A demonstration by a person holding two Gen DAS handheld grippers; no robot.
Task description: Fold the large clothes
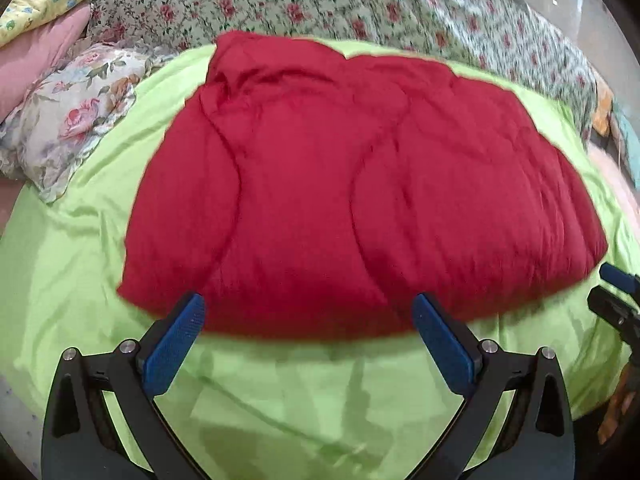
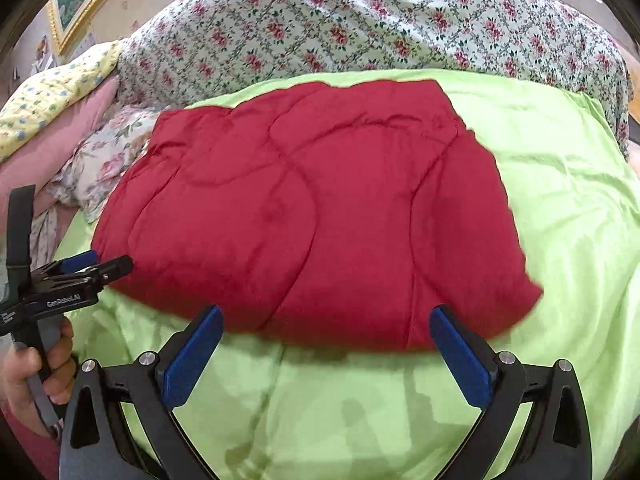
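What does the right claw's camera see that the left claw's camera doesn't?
Only the right wrist view shows a gold picture frame on the wall and the person's hand gripping the left claw's handle. Only the left wrist view shows an orange and teal bundle at the bed's far right edge. Both show the folded red quilt on the green sheet, the floral bedspread, the rose pillow, and both claws open: left claw, right claw.

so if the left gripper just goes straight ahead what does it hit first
Most likely the near edge of the red quilted item, which lies directly ahead of the open left gripper on the green sheet; depth is uncertain.
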